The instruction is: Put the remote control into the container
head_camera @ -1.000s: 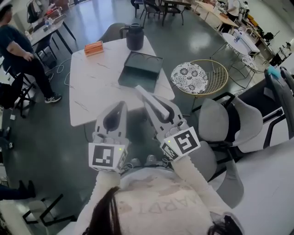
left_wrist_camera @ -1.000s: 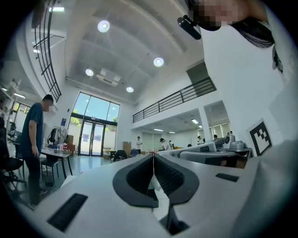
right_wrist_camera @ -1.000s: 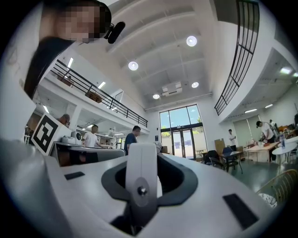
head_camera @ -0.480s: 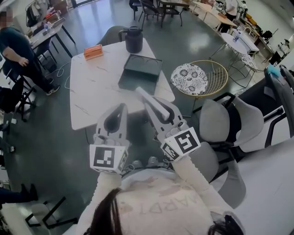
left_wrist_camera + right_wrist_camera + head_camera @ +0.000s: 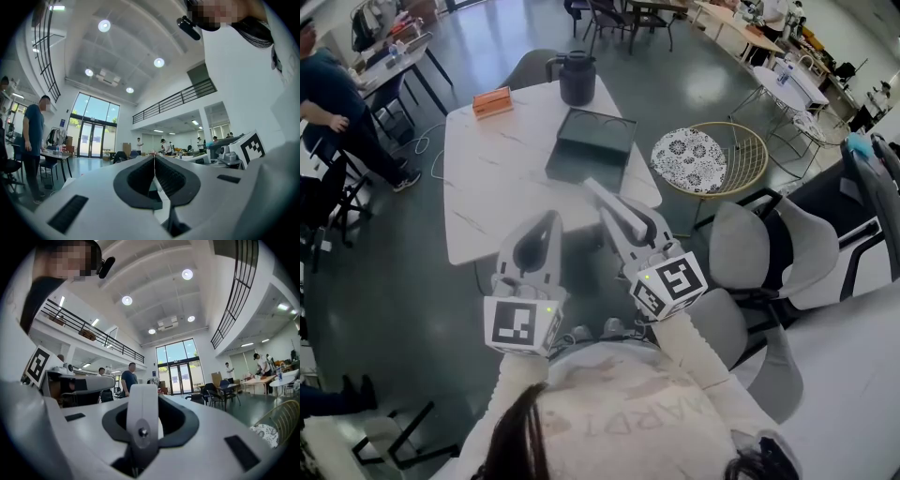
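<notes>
Both grippers were held close in front of the person, short of the white table (image 5: pixel 487 192).

The left gripper (image 5: pixel 547 219) had its jaws pressed together, pad against pad, with nothing between them; the left gripper view confirmed this. It pointed toward the near edge of the table and touched nothing.

The right gripper (image 5: pixel 626 221) was clamped on the remote control (image 5: pixel 606 200), a long white one. The remote stood out past the jaw tips, angled up and to the left in the head view. In the right gripper view it rose upright between the dark pads, gripped on both sides.

The container (image 5: pixel 592 142), a dark shallow tray, lay on the right part of the table and looked empty. The remote's far end showed against the table's near edge, close below the container's near corner and apart from it. Its height above the table could not be judged.

A black jug (image 5: pixel 577 77) stood beyond the container at the far edge. An orange box (image 5: pixel 492 99) lay to the jug's left. A wire chair with a patterned cushion (image 5: pixel 688 159) stood right of the table.
</notes>
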A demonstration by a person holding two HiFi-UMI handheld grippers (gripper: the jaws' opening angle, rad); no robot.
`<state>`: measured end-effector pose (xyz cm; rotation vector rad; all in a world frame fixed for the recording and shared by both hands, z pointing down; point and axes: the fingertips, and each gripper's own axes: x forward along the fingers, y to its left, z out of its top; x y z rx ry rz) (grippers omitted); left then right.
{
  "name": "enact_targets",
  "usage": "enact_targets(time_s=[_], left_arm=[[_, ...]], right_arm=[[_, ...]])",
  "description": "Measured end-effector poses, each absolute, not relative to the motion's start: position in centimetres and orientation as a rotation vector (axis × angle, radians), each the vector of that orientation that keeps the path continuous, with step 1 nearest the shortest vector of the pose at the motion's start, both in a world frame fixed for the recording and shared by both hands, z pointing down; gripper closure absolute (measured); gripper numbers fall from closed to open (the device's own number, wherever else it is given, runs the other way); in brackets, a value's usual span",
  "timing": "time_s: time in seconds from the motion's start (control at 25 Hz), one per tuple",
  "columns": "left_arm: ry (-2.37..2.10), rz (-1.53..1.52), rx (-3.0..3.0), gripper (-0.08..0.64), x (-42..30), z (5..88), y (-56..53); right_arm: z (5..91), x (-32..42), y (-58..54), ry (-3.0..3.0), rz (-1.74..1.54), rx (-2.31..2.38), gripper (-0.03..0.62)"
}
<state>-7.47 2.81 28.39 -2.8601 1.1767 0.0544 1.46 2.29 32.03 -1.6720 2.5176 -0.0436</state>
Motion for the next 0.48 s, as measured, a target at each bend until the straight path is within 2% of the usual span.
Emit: enact_targets(time_s=[0.48], left_arm=[[1.124, 0.065, -2.916, 0.547, -9.3, 29.4, 1.9]], right_arm=[[35.0, 0.6, -1.1, 2.542, -0.12, -1.788, 0.508]])
